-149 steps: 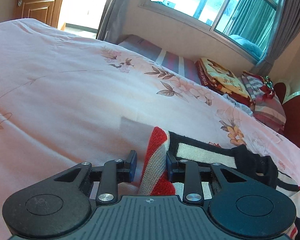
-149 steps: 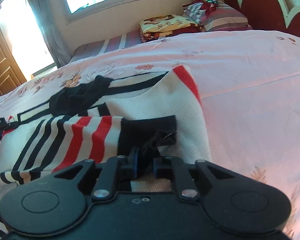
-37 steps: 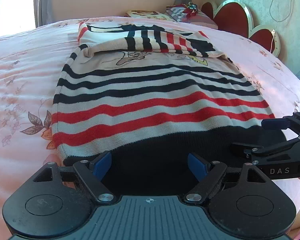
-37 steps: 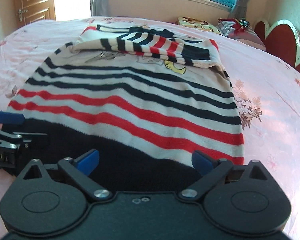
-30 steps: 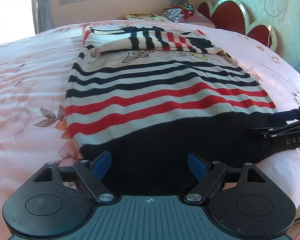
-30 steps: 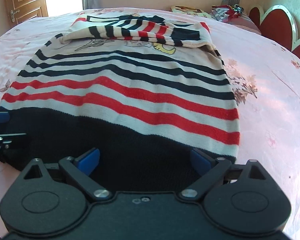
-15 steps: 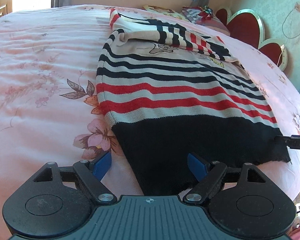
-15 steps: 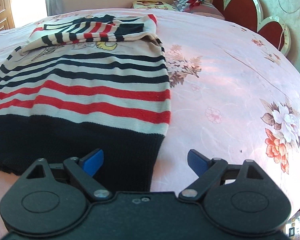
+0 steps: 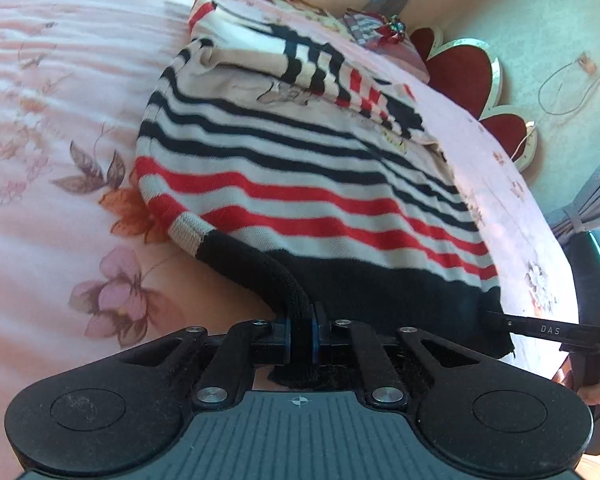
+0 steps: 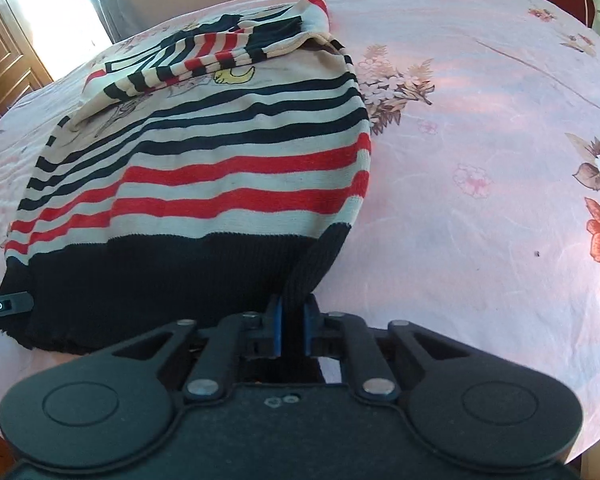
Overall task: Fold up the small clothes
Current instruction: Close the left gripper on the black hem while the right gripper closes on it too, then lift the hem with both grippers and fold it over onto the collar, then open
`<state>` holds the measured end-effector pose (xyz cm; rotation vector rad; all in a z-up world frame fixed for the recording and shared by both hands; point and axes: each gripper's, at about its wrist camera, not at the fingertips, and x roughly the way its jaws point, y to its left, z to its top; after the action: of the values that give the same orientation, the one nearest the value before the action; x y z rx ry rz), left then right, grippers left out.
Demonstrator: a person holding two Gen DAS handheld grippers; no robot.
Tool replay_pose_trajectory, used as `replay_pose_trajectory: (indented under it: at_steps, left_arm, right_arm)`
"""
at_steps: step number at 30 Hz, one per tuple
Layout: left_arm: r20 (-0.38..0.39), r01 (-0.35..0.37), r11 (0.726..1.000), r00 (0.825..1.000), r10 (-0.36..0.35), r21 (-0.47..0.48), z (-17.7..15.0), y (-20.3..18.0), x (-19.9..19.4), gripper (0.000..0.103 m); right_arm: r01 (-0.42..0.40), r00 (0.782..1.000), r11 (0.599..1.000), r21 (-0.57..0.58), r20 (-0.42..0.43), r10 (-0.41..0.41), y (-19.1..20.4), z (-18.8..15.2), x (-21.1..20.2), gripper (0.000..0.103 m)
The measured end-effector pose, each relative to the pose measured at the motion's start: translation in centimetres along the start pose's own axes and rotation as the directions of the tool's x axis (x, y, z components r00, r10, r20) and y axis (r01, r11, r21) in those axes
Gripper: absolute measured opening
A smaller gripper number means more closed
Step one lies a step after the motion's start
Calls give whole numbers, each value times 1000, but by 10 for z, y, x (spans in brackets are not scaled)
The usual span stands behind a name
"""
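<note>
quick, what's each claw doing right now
Left claw: has just closed, shut on the black hem of the striped sweater, at its left corner.
Right claw: has just closed, shut on the hem at the right corner.

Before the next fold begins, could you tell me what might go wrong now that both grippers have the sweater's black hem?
The left gripper and right gripper have just closed, each pinching only a thin bunch at a corner of the striped sweater. One corner may slip out when lifted, leaving the hem skewed.

The sleeves, folded loosely across the chest, could slide or unfold as the hem is carried over them.

The hem lies near the edge of the bed, so a dropped corner might hang off.
</note>
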<state>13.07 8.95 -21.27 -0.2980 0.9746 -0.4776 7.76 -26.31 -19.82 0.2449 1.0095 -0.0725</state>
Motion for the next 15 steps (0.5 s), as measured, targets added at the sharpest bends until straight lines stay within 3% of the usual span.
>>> replay_pose_trajectory:
  at_steps: [6, 11, 15]
  left_arm:
    - [152, 41, 998, 987, -47, 40, 59, -13, -9, 9]
    - [280, 30, 999, 959, -41, 45, 128, -13, 7, 9]
    - [337, 15, 999, 941, -29, 43, 188, -15, 38, 9]
  right_arm:
    - [-123, 982, 992, 30, 148, 118, 3, 40, -23, 9]
    - [-182, 950, 983, 29, 262, 168, 4, 108, -20, 9]
    - [-192, 923, 981, 13, 343, 176, 6, 172, -2, 9]
